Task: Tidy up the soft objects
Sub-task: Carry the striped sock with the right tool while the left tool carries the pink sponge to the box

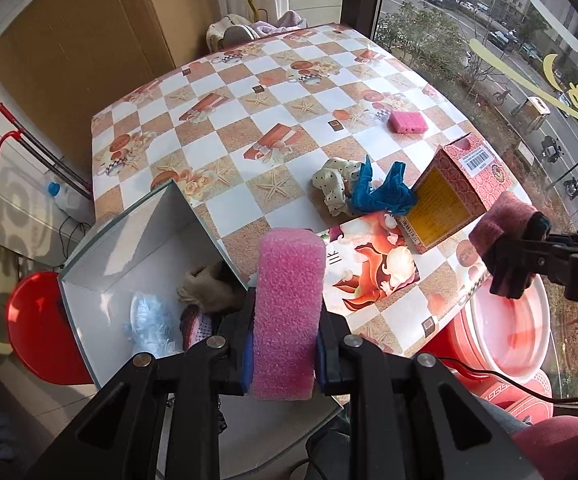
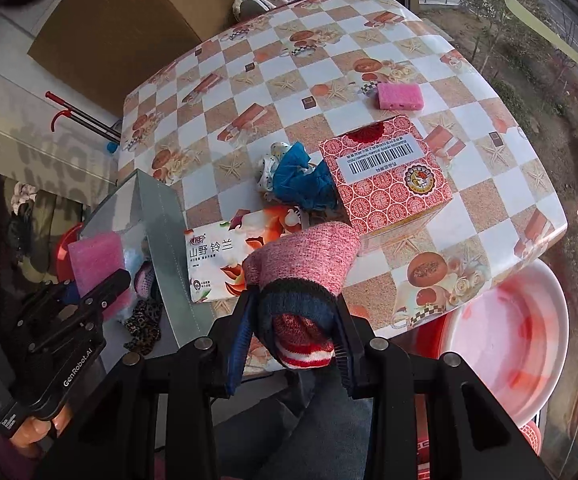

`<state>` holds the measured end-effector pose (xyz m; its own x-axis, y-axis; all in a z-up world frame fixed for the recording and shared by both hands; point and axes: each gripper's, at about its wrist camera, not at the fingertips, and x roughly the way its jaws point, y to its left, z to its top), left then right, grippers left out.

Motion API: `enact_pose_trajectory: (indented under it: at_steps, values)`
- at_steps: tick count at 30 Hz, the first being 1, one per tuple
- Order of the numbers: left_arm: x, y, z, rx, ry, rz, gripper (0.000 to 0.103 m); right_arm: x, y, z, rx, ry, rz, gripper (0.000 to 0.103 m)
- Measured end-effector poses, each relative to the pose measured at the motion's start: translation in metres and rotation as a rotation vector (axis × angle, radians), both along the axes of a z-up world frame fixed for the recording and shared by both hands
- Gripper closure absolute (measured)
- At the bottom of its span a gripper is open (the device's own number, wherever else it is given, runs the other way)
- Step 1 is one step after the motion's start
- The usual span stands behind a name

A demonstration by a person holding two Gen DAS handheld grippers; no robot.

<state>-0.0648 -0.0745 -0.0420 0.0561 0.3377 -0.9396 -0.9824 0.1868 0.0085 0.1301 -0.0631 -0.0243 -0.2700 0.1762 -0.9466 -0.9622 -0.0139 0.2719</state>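
Note:
My left gripper (image 1: pixel 285 344) is shut on a pink sponge block (image 1: pixel 289 308), held above the open grey box (image 1: pixel 101 256) at the table's near left edge. The same gripper (image 2: pixel 101 284) and sponge (image 2: pixel 97 260) show at the left of the right wrist view. Inside the box lie a light blue fluffy item (image 1: pixel 149 324) and a beige cloth (image 1: pixel 209 288). My right gripper (image 2: pixel 293 328) is shut on a pink knitted sock (image 2: pixel 309 260) with a dark and striped cuff, over the table's near edge. A second pink sponge (image 2: pixel 400 96), a blue cloth (image 2: pixel 301 184) and a dotted cream cloth (image 1: pixel 333 188) lie on the table.
A red patterned carton (image 2: pixel 385 172) stands beside the cloths, and a tissue pack (image 2: pixel 229 256) lies next to the grey box. A pink basin (image 2: pixel 517 336) and a red basin (image 1: pixel 41 332) sit below the checkered table (image 2: pixel 249 92). A window is on the right.

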Motion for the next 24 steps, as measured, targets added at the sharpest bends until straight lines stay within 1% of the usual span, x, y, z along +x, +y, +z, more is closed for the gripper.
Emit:
enact_pose_trajectory:
  at_steps: [7, 15, 21, 24]
  values:
    - [-0.035, -0.015, 0.006, -0.001, 0.008, 0.078, 0.078, -0.049, 0.005, 0.005, 0.012, -0.003, 0.141, 0.064]
    - [-0.076, -0.029, 0.003, -0.011, 0.010, 0.193, 0.078, -0.109, 0.013, 0.019, 0.055, 0.027, 0.273, 0.064]
    - [-0.098, -0.039, 0.001, -0.013, 0.005, 0.266, 0.078, -0.158, 0.013, 0.031, 0.091, 0.042, 0.377, 0.064]
    - [-0.105, -0.042, -0.001, -0.016, 0.004, 0.283, 0.078, -0.177, 0.004, 0.029, 0.096, 0.029, 0.438, 0.064]
